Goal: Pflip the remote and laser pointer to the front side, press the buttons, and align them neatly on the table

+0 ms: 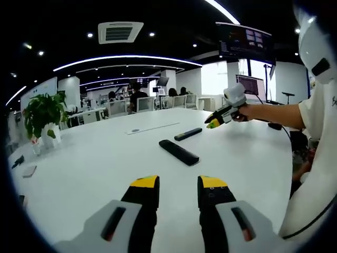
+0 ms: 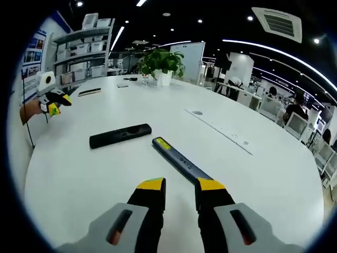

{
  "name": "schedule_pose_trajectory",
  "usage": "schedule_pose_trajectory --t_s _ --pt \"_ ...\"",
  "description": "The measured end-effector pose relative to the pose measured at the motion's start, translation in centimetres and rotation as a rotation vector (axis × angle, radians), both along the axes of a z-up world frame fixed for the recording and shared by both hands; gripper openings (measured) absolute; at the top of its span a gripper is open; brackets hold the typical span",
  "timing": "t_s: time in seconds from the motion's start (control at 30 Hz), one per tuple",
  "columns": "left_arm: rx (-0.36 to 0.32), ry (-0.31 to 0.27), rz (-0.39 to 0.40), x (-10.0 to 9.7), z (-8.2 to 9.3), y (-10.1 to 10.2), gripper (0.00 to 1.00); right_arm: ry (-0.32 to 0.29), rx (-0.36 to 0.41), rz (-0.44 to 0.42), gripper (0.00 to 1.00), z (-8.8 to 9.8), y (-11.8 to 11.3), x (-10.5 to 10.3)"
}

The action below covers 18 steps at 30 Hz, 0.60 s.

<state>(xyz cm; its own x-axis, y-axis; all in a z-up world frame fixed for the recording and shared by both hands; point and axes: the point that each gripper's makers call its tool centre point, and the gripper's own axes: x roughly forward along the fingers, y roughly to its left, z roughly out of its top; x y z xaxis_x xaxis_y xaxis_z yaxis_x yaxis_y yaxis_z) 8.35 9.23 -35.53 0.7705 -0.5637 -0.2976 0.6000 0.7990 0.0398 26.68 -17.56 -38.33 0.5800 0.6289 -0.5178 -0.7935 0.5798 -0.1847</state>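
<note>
On the white worktop [image 2: 274,174], the black remote [image 2: 120,135] lies left of the laser pointer [image 2: 180,159], close but apart, in the right gripper view. Both the left gripper [image 1: 178,191] and right gripper [image 2: 180,190] hover above with parted, empty jaws.

Ahead of the right tongs [image 2: 178,188] the laser pointer [image 2: 181,159] lies just beyond the tips, the remote [image 2: 120,135] further left; bare bench [image 2: 253,174] opens wide to their right.
</note>
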Motion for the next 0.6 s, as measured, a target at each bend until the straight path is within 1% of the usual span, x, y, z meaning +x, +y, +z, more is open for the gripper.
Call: schedule_pose_trajectory --t_s 0.07,0.13,0.2,0.27,0.33,0.4,0.5,0.6 --pt "0.007 -0.004 -0.006 0.1 0.0 -0.1 0.31 0.003 -0.013 0.001 0.27 -0.1 -0.2 -0.1" --pt "0.0 -0.009 -0.005 0.3 0.2 -0.3 0.31 -0.001 -0.03 0.0 0.27 -0.2 -0.4 0.0" --pt "-0.002 -0.013 -0.014 0.1 0.3 -0.8 0.31 0.002 -0.048 -0.007 0.27 -0.4 -0.7 0.3" --pt "0.012 -0.009 -0.027 -0.4 0.0 -0.9 0.31 0.004 -0.059 -0.003 0.27 -0.4 -0.7 0.3" --pt "0.037 0.005 -0.029 -0.8 -0.6 -0.6 0.31 -0.003 -0.073 0.006 0.28 -0.3 -0.5 0.3" --pt "0.039 0.015 -0.014 -0.9 -0.8 0.1 0.3 0.0 -0.086 0.01 0.28 -0.7 -0.3 0.5" --pt "0.023 0.02 0.016 -0.9 -0.5 0.9 0.3 0.019 -0.09 0.013 0.29 -1.3 -0.3 0.8" --pt "0.03 0.008 0.02 -1.0 -0.3 0.9 0.3 0.031 -0.099 0.006 0.29 -1.6 -0.2 1.0"
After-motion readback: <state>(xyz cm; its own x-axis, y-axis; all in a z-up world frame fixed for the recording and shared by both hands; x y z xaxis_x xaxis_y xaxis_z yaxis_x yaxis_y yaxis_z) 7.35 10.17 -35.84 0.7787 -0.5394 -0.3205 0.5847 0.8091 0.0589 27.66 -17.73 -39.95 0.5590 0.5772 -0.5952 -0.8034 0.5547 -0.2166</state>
